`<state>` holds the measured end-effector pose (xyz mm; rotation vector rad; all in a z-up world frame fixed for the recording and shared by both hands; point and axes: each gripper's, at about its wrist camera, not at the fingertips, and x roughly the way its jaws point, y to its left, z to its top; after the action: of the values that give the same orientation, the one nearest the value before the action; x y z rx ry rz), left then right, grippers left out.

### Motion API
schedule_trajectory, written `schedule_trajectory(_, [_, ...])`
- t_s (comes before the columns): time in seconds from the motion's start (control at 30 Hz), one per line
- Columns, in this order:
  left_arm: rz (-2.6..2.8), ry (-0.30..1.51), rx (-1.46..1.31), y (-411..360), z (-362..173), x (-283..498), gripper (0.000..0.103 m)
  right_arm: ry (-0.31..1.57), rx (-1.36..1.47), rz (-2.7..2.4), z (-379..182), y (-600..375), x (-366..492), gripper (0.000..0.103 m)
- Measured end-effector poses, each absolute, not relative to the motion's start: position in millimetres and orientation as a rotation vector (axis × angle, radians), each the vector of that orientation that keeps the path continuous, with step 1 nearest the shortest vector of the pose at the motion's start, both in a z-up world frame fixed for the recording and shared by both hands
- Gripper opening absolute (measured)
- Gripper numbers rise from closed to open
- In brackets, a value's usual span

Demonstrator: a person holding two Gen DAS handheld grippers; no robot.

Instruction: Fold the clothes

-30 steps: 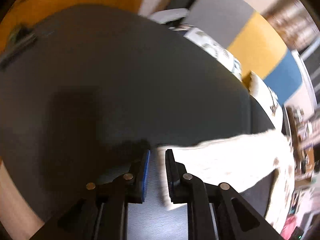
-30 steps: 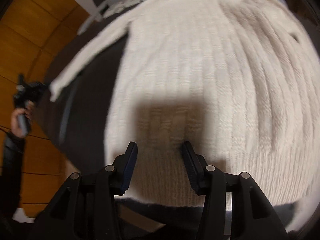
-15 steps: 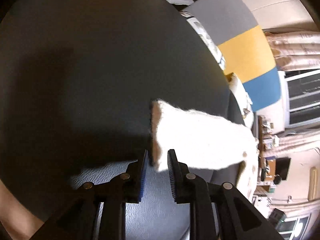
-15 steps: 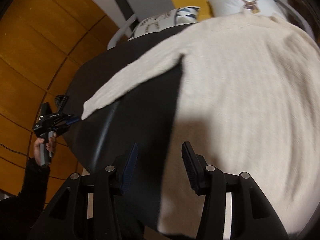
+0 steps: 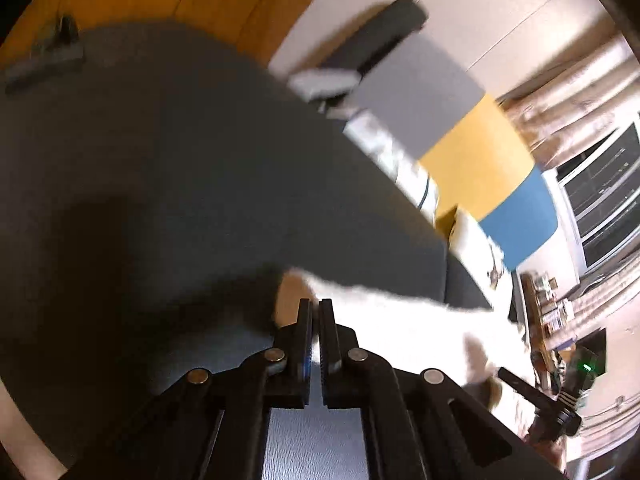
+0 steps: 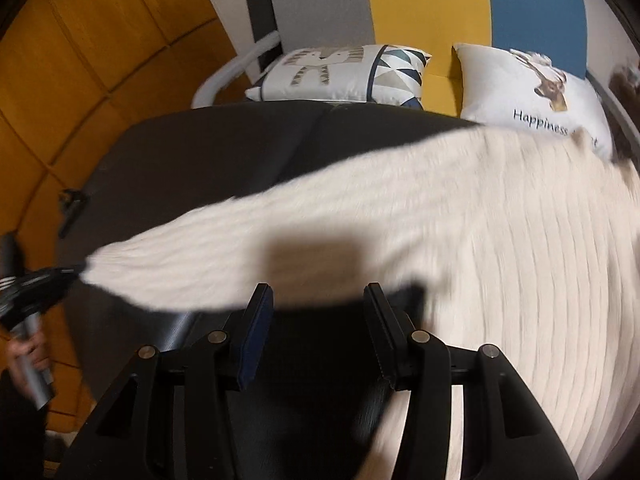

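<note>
A cream ribbed knit sweater [image 6: 520, 260] lies spread over the right part of a dark grey table [image 6: 208, 152]. Its long sleeve [image 6: 224, 248] stretches out to the left. My left gripper [image 5: 315, 305] is shut on the sleeve's cuff [image 5: 376, 312], which hangs lifted above the table; the same gripper [image 6: 78, 270] shows at the left edge of the right wrist view, held by a hand. My right gripper [image 6: 318, 294] hovers open above the dark table, just in front of the sleeve, with nothing between its fingers.
Two printed cushions [image 6: 340, 72] [image 6: 536, 92] lean on a bench with grey, yellow and blue back panels [image 6: 424, 12] behind the table. A small dark object [image 5: 48, 56] lies at the table's far left edge. Orange wooden floor [image 6: 80, 80] surrounds the table.
My left gripper has shut on the sleeve cuff and lifted it off the table. My right gripper has drawn back from the sweater's body toward the sleeve, still open.
</note>
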<state>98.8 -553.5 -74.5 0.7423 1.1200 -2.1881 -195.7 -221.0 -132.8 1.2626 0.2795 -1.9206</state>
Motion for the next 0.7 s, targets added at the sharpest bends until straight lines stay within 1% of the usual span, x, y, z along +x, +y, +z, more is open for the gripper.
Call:
schedule_trajectory(0.07, [-2.182,1.072,0.782,-539.0,-74.7,98.2,0.002,0.309,1.292,-1.936,-143.4,-239.0,-208.2,0.051])
schedule_trajectory(0.13, [-2.144,1.117,0.905,-566.5,-93.7,106.6,0.002,0.318,1.308,-1.954,-157.3,-251.4,-213.4,0.052])
schedule_trajectory(0.17, [-2.122,1.143,0.96,-578.4,-102.6,111.3,0.004,0.322,1.315,-1.962,-163.5,-257.2,-215.5,0.056])
schedule_trajectory(0.2, [-2.1,1.186,0.981,-582.5,-108.8,117.9,0.006,0.322,1.308,-1.96,-164.1,-259.1,-213.9,0.065])
schedule_trajectory(0.23, [-2.081,1.232,0.995,-585.3,-114.4,125.3,0.013,0.321,1.301,-1.957,-164.6,-261.0,-212.2,0.068])
schedule_trajectory(0.27, [-2.081,1.29,0.974,-583.3,-117.3,136.5,0.015,0.321,1.294,-1.955,-165.1,-262.9,-210.6,0.073])
schedule_trajectory(0.3, [-2.077,1.324,0.967,-585.9,-119.2,146.5,0.016,0.321,1.287,-1.953,-165.6,-264.7,-208.9,0.074])
schedule_trajectory(0.43, [-2.06,1.461,0.939,-596.1,-126.7,186.5,0.019,0.332,1.254,-1.948,-167.7,-262.3,-204.5,0.074])
schedule_trajectory(0.57, [-2.037,1.595,0.914,-606.5,-134.6,224.4,0.019,0.344,1.258,-1.949,-173.0,-261.4,-201.8,0.075])
schedule_trajectory(0.7, [-2.038,1.651,0.932,-607.7,-143.8,226.7,0.019,0.363,1.257,-1.951,-172.1,-263.7,-198.7,0.078])
